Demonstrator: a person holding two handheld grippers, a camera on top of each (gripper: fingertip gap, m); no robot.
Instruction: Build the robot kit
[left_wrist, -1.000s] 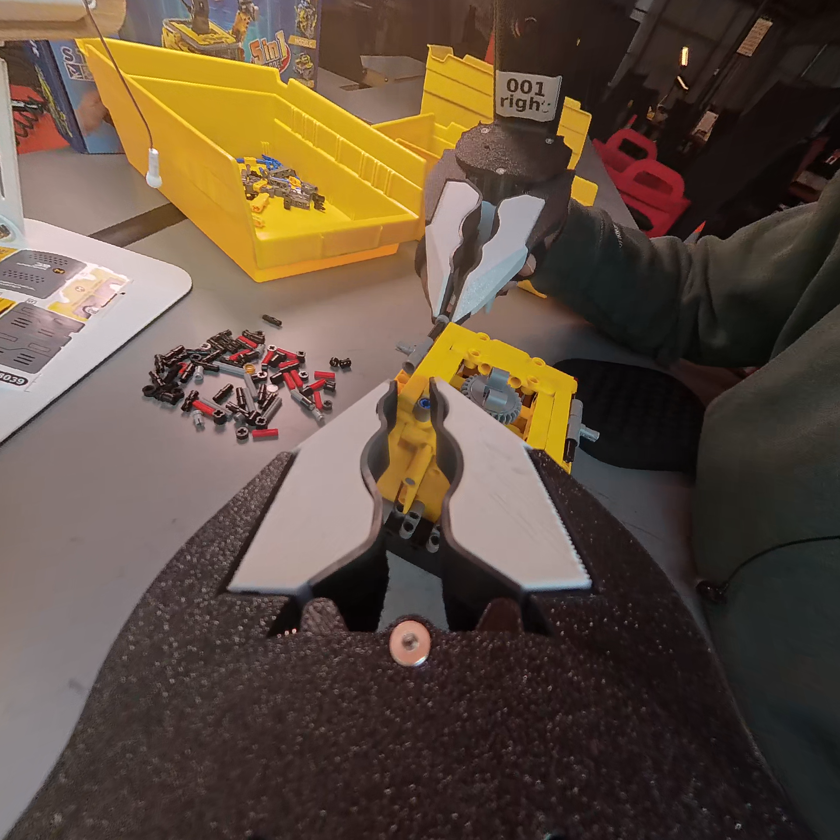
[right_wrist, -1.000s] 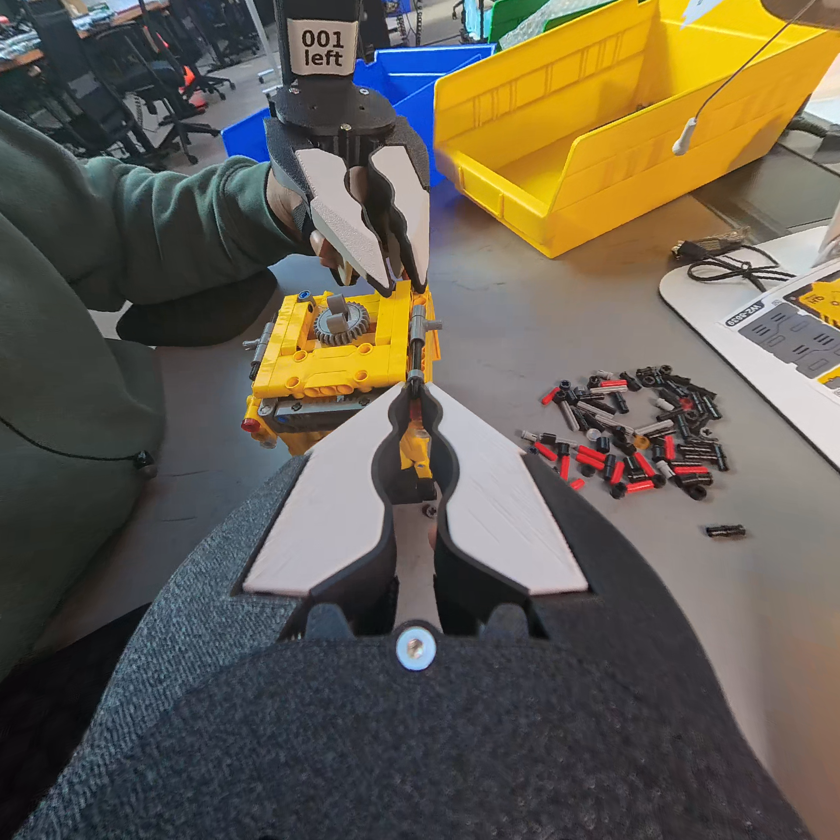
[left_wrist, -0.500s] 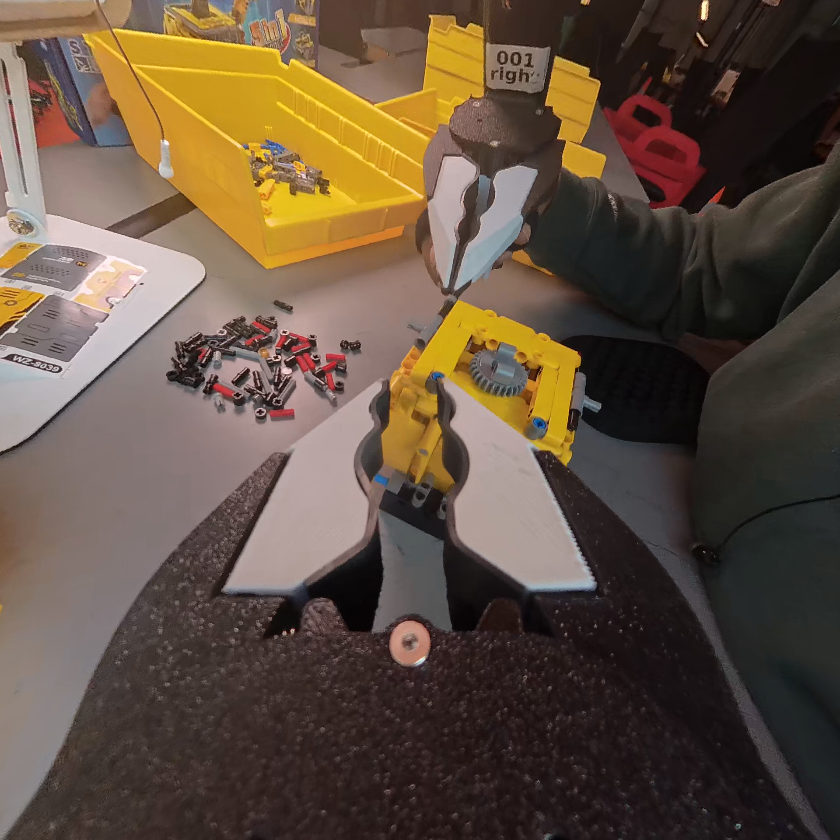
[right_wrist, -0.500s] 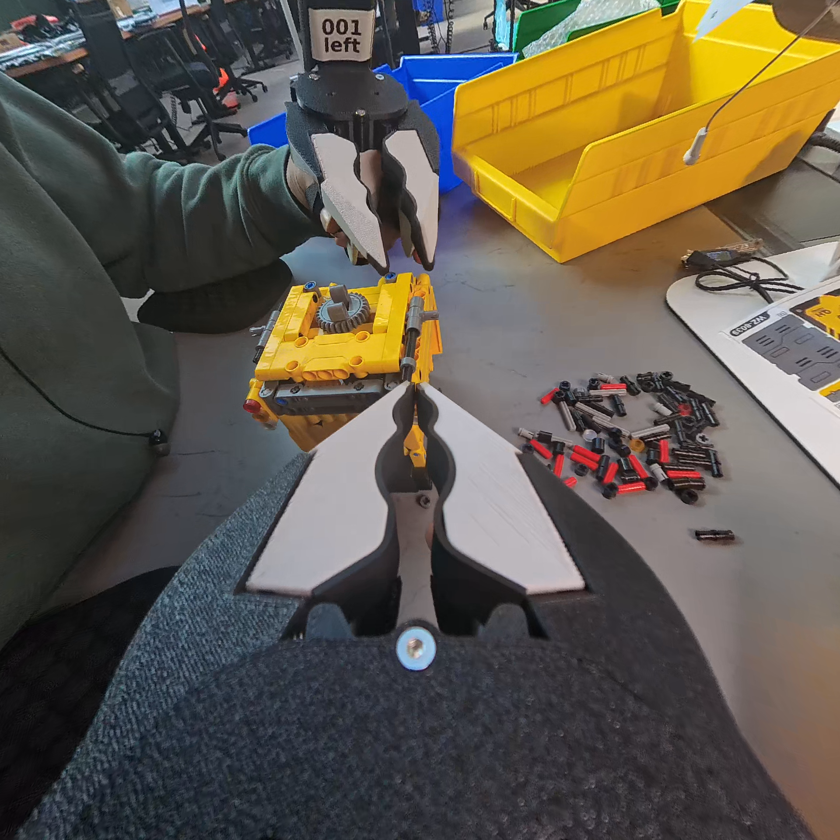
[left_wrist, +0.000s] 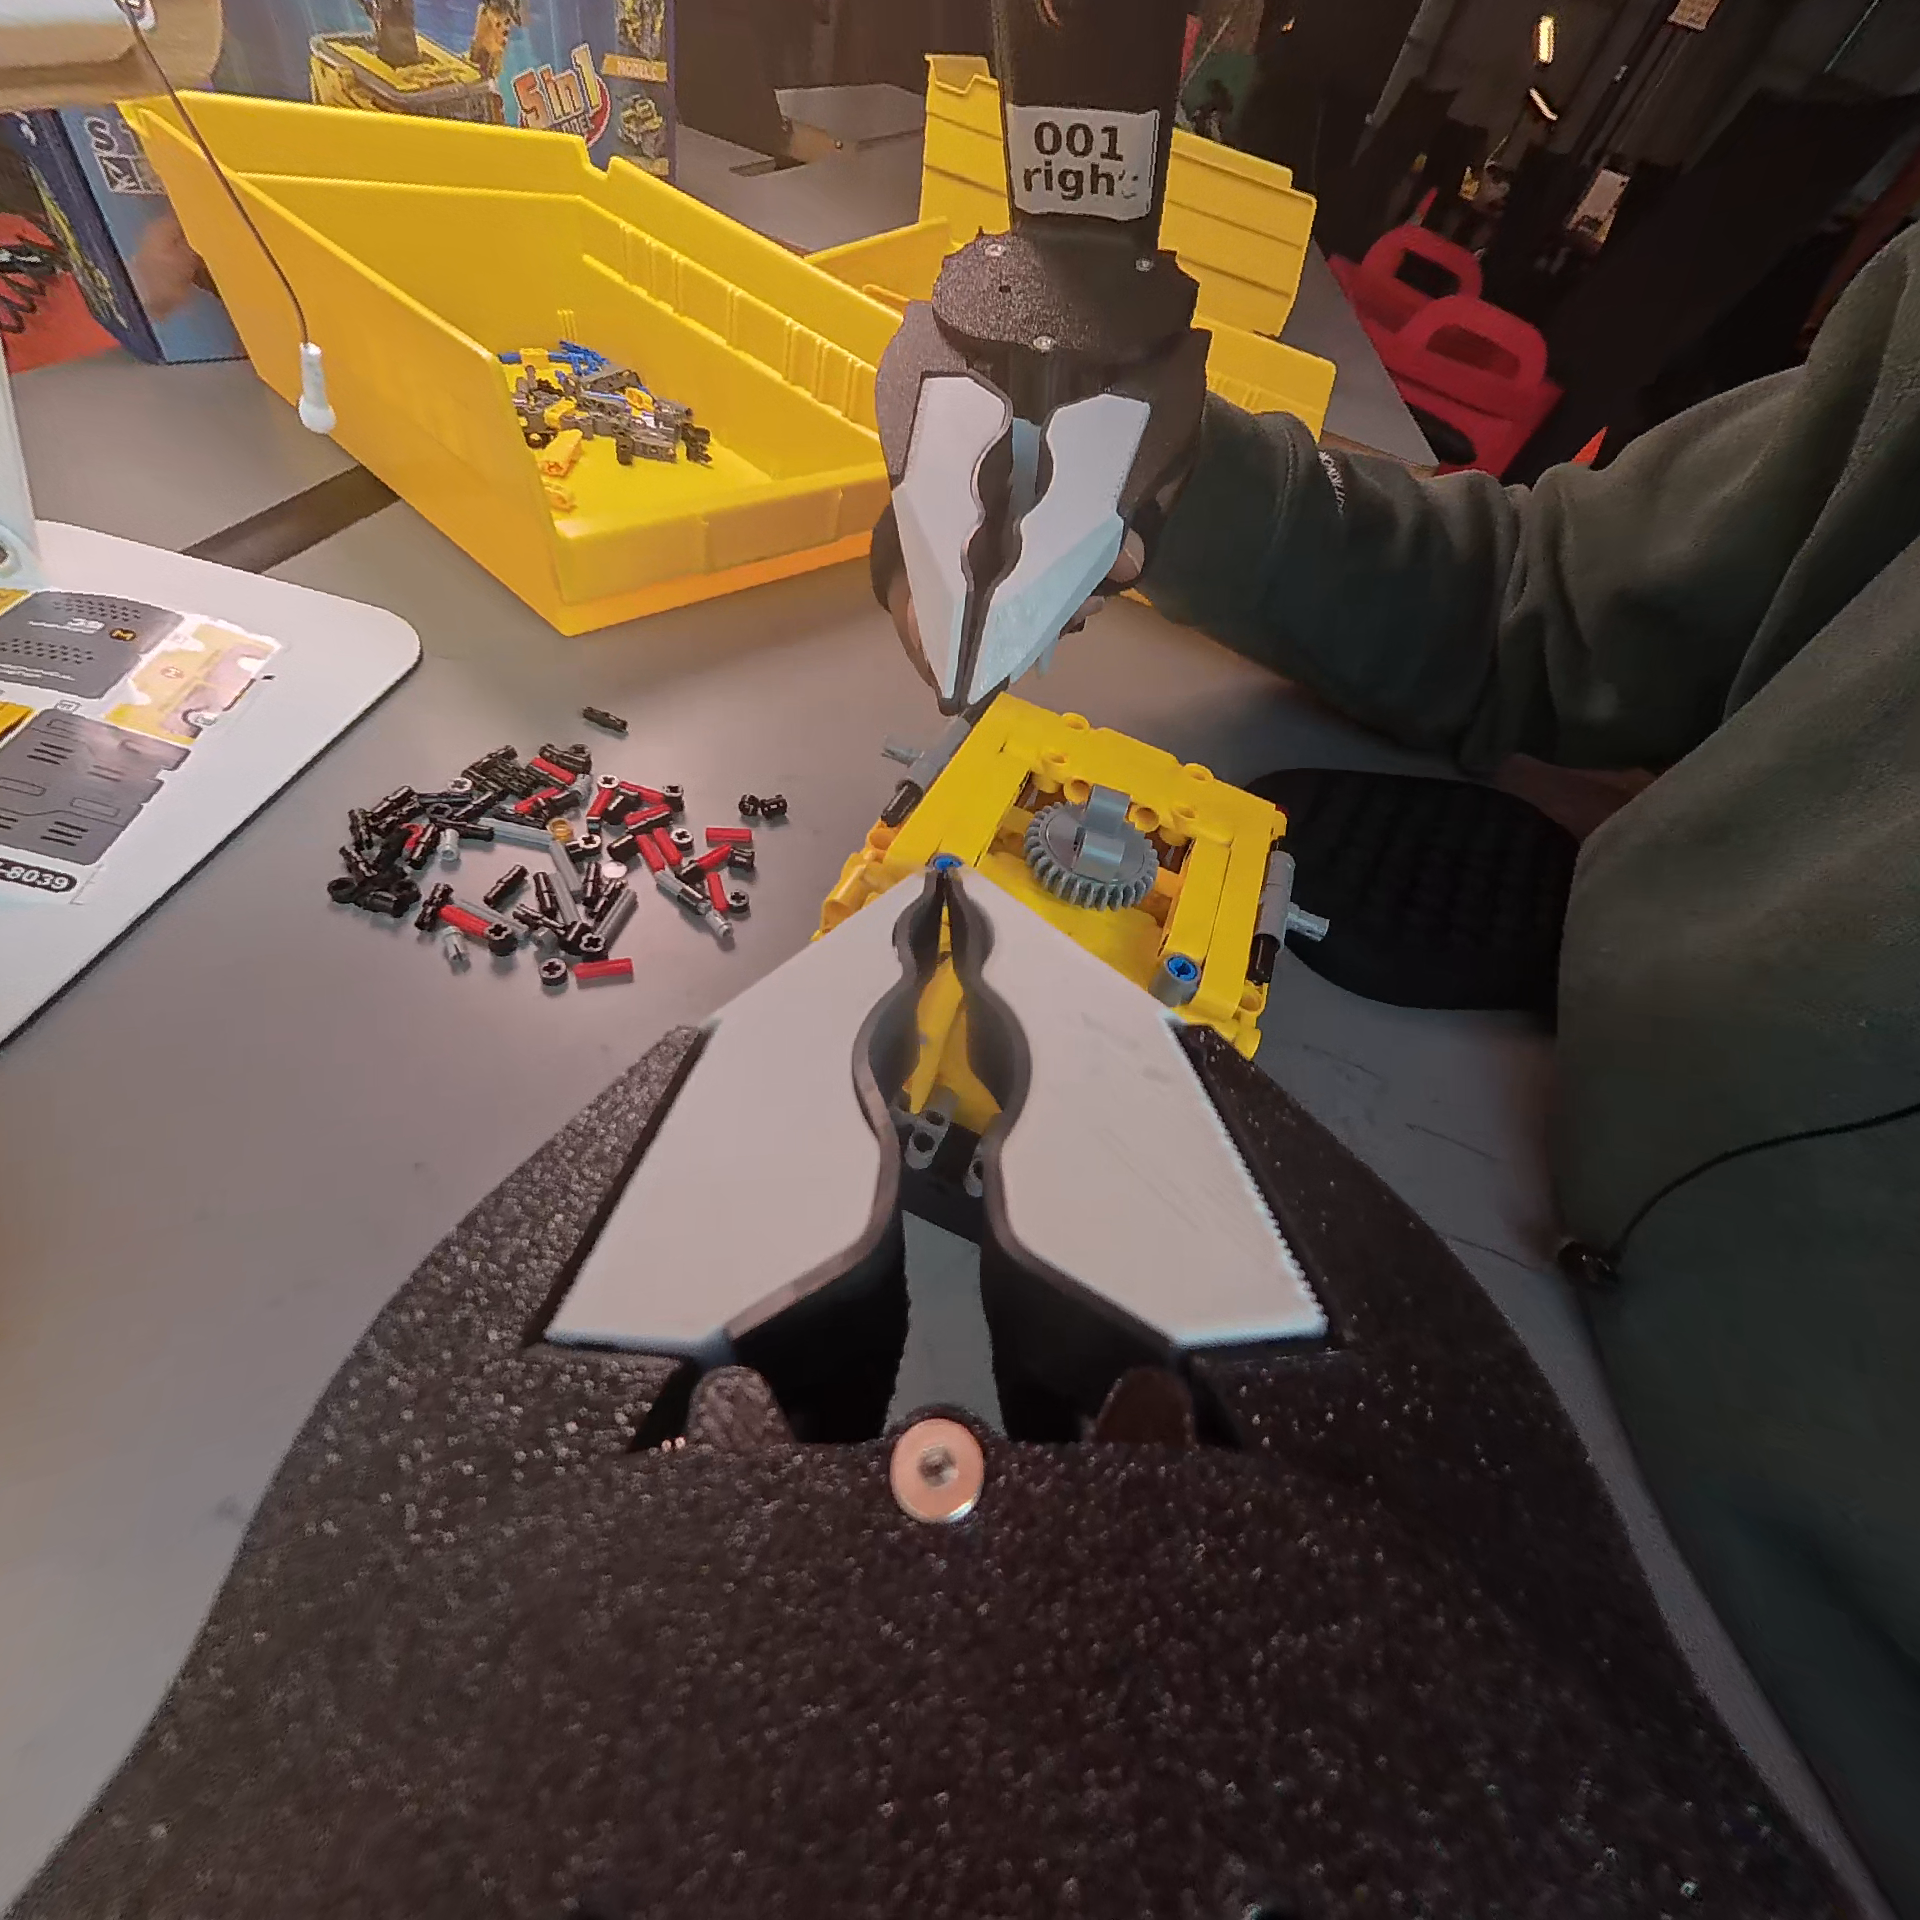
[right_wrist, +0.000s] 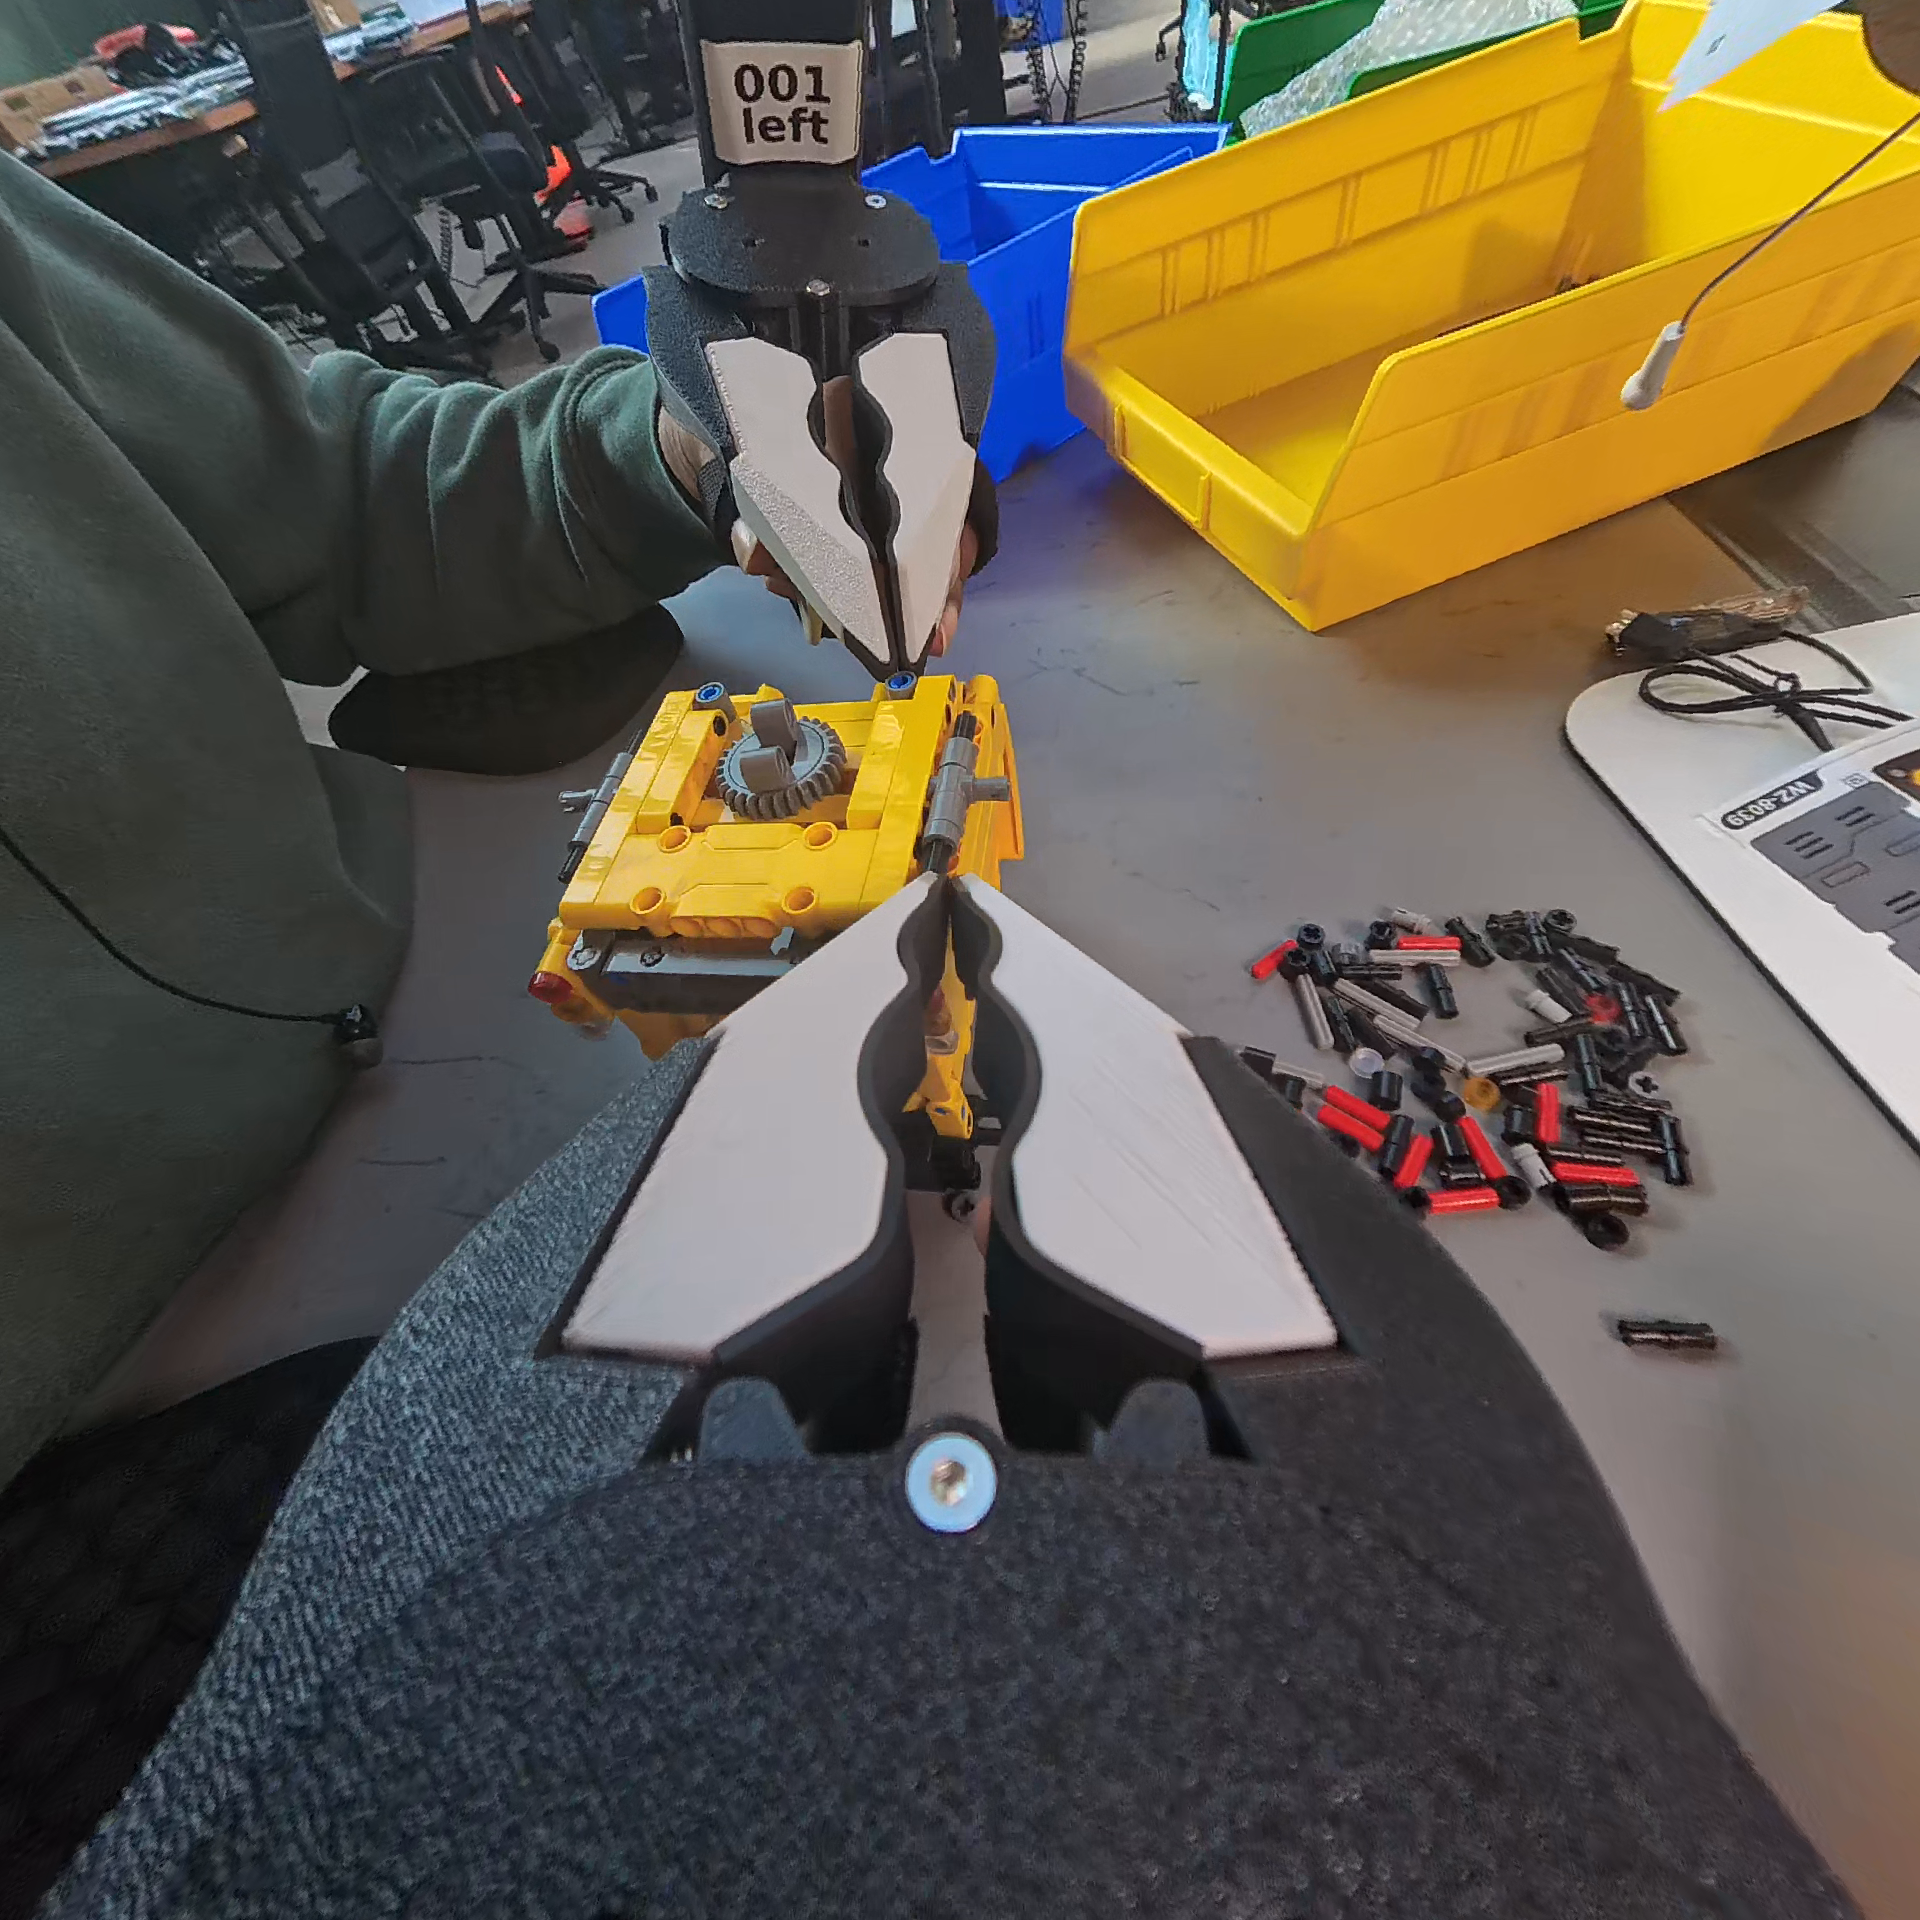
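A yellow brick-built model (left_wrist: 1081, 764) with a grey gear (left_wrist: 1091, 852) on top stands on the grey table; it also shows in the right wrist view (right_wrist: 748, 883). My left gripper (left_wrist: 943, 878) is shut, its tips at a blue pin on the model's top corner; the right wrist view (right_wrist: 899, 660) shows the tips just over that pin. My right gripper (right_wrist: 943, 883) is shut, its tips at the model's opposite edge by a grey axle; the left wrist view (left_wrist: 961, 701) shows it pointing down there. I see nothing held in either.
A pile of small black, red and grey pins (left_wrist: 561, 852) lies beside the model, one black pin (left_wrist: 604, 719) apart. A yellow bin (left_wrist: 468, 343) holding parts stands behind; a blue bin (right_wrist: 1018, 239) too. A white board (left_wrist: 332, 665) bears sticker sheets. A black mat (left_wrist: 1423, 883) lies under the person's green sleeve (left_wrist: 1558, 582).
My left gripper let go of the model's side, drew back and shut, its tips now at the top corner. The model rests on the table. My right gripper stays shut at the far edge.
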